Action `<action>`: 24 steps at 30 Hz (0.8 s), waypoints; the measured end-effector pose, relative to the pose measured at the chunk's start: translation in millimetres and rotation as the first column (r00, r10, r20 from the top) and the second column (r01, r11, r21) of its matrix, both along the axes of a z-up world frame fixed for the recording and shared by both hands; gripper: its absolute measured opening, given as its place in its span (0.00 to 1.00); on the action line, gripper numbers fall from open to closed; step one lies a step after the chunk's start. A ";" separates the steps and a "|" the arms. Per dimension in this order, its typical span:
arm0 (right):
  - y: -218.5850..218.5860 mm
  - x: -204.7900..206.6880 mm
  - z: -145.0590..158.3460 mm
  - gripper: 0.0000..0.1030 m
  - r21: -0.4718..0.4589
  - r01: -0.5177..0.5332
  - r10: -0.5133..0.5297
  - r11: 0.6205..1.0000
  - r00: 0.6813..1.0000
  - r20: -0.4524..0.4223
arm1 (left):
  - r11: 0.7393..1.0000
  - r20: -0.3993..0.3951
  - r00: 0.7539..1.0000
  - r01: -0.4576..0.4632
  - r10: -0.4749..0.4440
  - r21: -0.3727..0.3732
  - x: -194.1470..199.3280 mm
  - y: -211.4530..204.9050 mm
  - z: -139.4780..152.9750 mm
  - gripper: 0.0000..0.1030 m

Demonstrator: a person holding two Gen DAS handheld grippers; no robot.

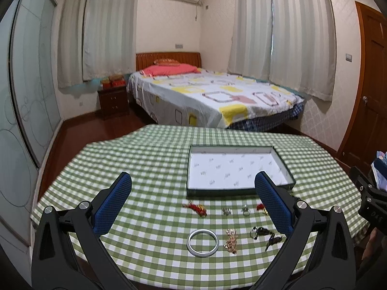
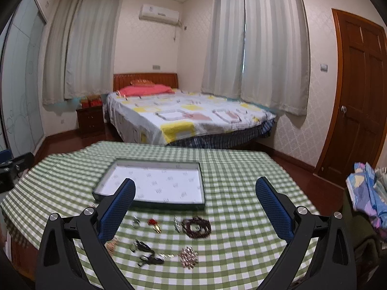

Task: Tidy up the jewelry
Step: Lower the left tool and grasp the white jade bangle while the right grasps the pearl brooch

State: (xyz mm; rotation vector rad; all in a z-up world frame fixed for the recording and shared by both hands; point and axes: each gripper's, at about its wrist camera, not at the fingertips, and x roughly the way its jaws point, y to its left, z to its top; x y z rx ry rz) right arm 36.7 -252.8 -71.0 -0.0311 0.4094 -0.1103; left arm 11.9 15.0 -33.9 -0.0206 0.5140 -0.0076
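Barely begun, by the look of it: shallow tray [image 1: 238, 169] in the centre right of the left wrist view, white patterned lining bare, dark rim, nothing inside. All jewelry laid out on the green-and-white checked cloth of the table [image 1: 150, 159], below the tray in both frames.

Left gripper [image 1: 192, 201] held above the table with jaws spread wide, nothing between the blue textured pads. Right gripper [image 2: 194, 204] likewise wide and empty.

Lower middle of the left view: smooth silver bangle [image 1: 202, 242], rigid and round; beside it a crumpled gold chain [image 1: 231, 240], limp and fine. Above, a red tasselled earring [image 1: 197, 209] and a small silver ring [image 1: 246, 210].

Centre of the right view: dark beaded bracelet [image 2: 196, 227], looped. Lower down, a sparkly rose-gold brooch-like cluster [image 2: 188, 257] and black glossy pieces [image 2: 145, 253], exact kind unclear.
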 end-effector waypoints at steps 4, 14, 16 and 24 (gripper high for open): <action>-14.7 25.6 -62.5 0.94 0.030 0.014 -0.011 0.999 0.993 -0.118 | 0.999 -0.114 0.993 0.010 -0.014 -0.032 25.6 3.2 -53.2 0.96; -25.1 53.3 -156.2 0.92 0.100 -0.006 0.035 0.995 0.955 -0.296 | 1.000 -0.318 0.948 -0.021 0.019 -0.002 60.5 5.7 -159.3 0.96; -23.9 59.8 -162.6 0.74 0.104 -0.011 0.043 0.995 0.947 -0.318 | 1.000 -0.334 0.942 -0.019 0.021 0.009 64.7 4.1 -166.8 0.96; -26.0 70.4 -187.8 0.60 0.148 -0.018 0.075 0.989 0.919 -0.386 | 0.999 -0.354 0.935 -0.014 0.027 0.040 71.7 -1.4 -179.3 0.96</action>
